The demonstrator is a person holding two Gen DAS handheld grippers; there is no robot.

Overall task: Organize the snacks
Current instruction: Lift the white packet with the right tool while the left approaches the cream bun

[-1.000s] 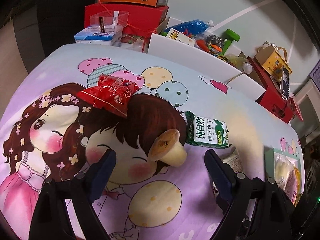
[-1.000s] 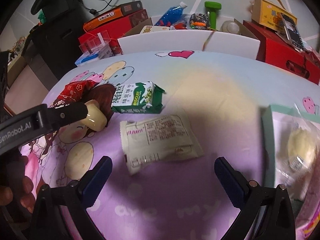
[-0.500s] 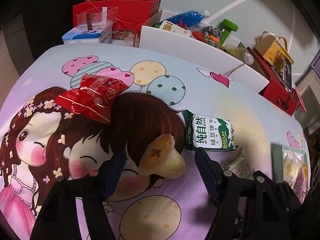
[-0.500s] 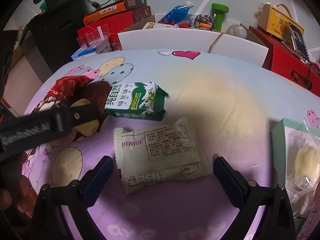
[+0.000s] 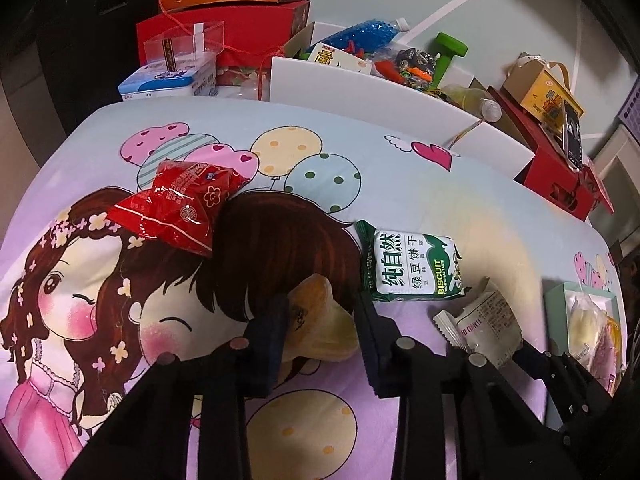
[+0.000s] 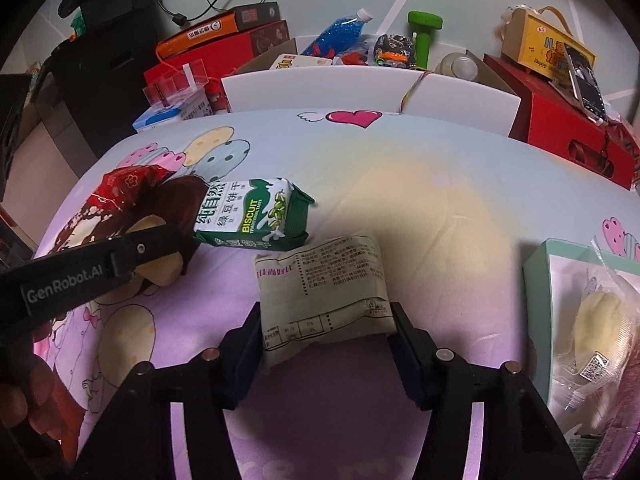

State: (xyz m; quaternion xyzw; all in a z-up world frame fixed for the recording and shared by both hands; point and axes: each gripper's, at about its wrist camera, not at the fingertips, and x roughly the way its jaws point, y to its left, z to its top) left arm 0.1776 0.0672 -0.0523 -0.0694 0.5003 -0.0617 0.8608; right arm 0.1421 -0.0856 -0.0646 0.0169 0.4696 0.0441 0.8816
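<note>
My left gripper [image 5: 322, 338] has closed its jaws against the sides of a yellow jelly cup [image 5: 320, 326] lying on the cartoon cloth. My right gripper [image 6: 326, 346] has its jaws against both sides of a pale green snack pouch [image 6: 322, 292]. A green biscuit pack [image 5: 412, 266] lies between the two; it also shows in the right wrist view [image 6: 252, 214]. A red snack bag [image 5: 180, 204] lies further left. A mint tray [image 6: 538, 276] at the right holds wrapped buns [image 6: 600, 320].
White boxes [image 6: 320, 88] with bottles and toys stand behind the table's far edge. Red gift boxes [image 6: 576, 136] stand at the back right and back left [image 5: 224, 28]. The left gripper's arm [image 6: 92, 268] crosses the right wrist view at left.
Both grippers moved forward and down and closed in: the left around the jelly cup, the right around the pale green pouch.
</note>
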